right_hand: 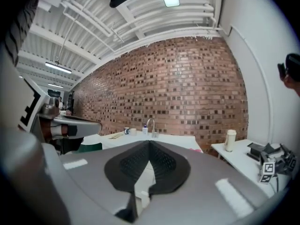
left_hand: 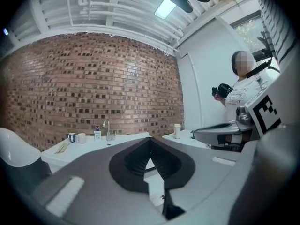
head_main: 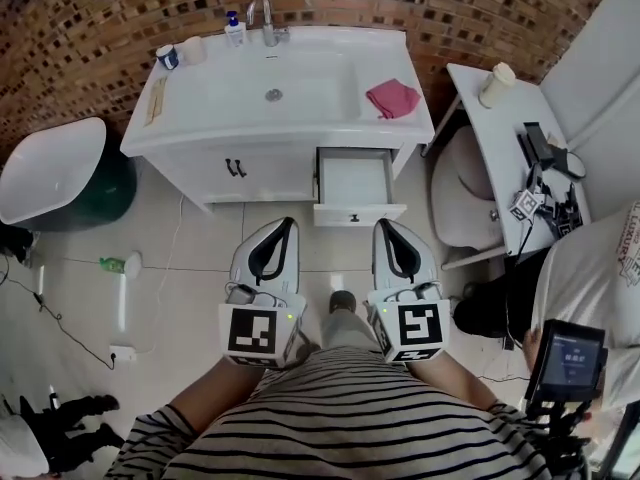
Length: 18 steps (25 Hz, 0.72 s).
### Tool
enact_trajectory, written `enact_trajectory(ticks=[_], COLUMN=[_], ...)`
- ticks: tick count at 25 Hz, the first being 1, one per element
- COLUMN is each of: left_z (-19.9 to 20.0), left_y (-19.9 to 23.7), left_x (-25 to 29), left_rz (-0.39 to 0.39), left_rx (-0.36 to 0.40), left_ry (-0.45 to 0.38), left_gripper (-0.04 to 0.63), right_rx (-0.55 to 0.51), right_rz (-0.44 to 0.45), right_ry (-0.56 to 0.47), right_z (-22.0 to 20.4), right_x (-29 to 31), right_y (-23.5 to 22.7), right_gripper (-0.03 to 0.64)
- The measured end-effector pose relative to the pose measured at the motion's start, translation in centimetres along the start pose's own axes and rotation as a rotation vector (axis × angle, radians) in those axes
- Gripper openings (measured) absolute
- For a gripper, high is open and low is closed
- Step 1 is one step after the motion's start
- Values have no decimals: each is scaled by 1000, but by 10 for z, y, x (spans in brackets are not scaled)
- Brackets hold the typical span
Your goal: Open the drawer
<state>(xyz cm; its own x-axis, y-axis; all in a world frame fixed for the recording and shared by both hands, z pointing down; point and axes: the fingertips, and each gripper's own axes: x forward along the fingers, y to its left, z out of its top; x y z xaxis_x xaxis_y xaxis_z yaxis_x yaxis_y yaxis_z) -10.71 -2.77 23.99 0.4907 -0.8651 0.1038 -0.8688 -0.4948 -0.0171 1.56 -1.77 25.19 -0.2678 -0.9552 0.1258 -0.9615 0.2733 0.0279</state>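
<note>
The white drawer point(head_main: 355, 181) on the right side of the vanity cabinet point(head_main: 262, 173) stands pulled out, its inside bare and a small knob on its front panel. Both grippers hang high above the floor close to the person's striped chest, well clear of the drawer. My left gripper point(head_main: 288, 223) has its jaws together with nothing between them, and in its own view the left gripper point(left_hand: 150, 139) points level at the brick wall. My right gripper point(head_main: 383, 225) is also shut and empty, and the right gripper point(right_hand: 149, 142) faces the faucet point(right_hand: 150, 125).
A pink cloth point(head_main: 392, 98) lies on the sink counter beside the basin point(head_main: 272, 93). A soap bottle point(head_main: 234, 30) and cups point(head_main: 168, 56) stand at the back. A white side table point(head_main: 500, 138) with a cup is at right; another person point(head_main: 590, 268) stands there. A white tub point(head_main: 50, 168) is at left.
</note>
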Motion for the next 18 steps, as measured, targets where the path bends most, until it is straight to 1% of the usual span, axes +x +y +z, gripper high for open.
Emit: enact_trajectory(ticks=[3,7,12,16,18], left_z=[4,-1,5,9,11], left_y=[-8,-20,-48,-56,-60], left_x=[-45,-94,-124,-133,-136], left_rz=[-18,-29,-52,-29,-20], left_rx=[-3,-7,-15,-12,-11], left_ry=[-21,-37,-51,-60,-60], left_gripper=[15,15,15,15,15], right_rx=[-24,-36,-51,-48,-48], right_rz=[-30,-17,-22,16,30], right_ry=[-8,-26,-10,-38,-36], right_z=[15,28,29,35,33], right_x=[-44,-89,-119,-131,-134], right_y=[28,69,72,80,80], right_gripper=[2,1,1,0,0])
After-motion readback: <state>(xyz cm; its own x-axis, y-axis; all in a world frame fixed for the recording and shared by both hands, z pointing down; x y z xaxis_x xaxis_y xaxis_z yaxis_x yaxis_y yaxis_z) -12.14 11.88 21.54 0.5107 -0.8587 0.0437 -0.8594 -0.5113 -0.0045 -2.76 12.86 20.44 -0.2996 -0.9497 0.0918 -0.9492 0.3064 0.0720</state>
